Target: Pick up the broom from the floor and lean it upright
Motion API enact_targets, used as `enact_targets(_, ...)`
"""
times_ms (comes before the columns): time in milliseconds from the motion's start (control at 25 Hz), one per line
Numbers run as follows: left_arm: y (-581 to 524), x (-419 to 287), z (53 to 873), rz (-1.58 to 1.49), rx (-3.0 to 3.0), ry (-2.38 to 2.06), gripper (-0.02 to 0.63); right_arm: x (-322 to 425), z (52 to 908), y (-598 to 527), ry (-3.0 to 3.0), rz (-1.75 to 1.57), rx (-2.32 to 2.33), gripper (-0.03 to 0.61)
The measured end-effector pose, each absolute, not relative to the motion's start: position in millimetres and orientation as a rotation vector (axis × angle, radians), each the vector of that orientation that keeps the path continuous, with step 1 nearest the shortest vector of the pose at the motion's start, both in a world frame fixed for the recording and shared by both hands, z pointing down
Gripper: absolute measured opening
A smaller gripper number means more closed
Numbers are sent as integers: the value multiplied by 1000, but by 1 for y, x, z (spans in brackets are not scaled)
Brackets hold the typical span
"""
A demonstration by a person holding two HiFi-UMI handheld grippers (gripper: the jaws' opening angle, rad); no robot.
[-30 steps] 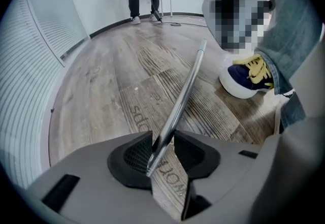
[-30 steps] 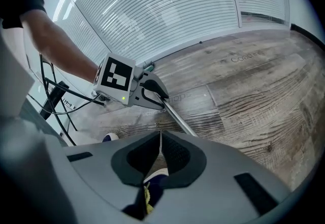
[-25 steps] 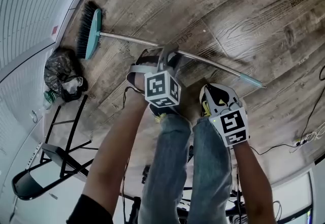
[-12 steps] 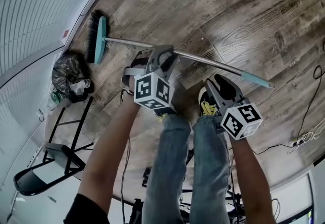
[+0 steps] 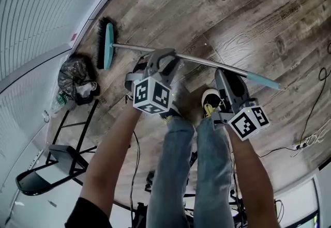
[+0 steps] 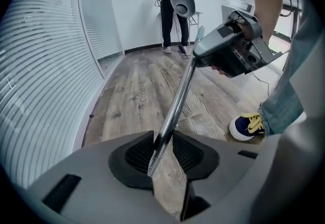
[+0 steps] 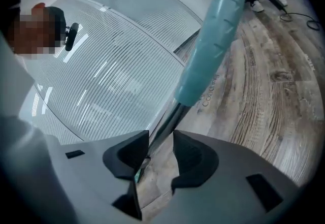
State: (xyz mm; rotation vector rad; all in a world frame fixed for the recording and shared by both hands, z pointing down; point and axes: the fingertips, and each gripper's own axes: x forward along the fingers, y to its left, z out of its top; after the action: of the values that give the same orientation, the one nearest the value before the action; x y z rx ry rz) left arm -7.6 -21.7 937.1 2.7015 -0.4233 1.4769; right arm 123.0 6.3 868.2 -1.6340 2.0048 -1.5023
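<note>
Mid-lift, the left tongs clamp the broom by its shaft, and the right tongs (just sprung wide, shaft loose between them) should regrip to upend it.

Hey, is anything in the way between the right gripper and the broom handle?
Nothing visible is. The broom handle runs between the jaws of the right gripper, just below the teal grip. Those jaws have just been opening and stand apart around it.

Head view looks steeply down at floor; both gripper views sit close along the shared broom.
</note>
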Motion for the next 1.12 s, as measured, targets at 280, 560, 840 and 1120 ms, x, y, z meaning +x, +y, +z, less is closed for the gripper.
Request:
enact_targets(280, -33, -7, 882, 1384, 2677, -520, 124, 119, 794, -30, 2155, -1352, -1589, 118)
enact_targets(560, -59, -22, 801, 1251, 2588, -748, 121, 86, 687, -73, 2297, -1203, -1481, 95)
enact_targets(840, -84, -49, 725, 1202, 2539, -903, 103, 32, 592, -111, 2617, -1022, -1290, 95)
enact_targets(1120, -78, -84, 673, 1028, 2386, -1092, 89, -24, 531, -111, 2829, -899, -1149, 95)
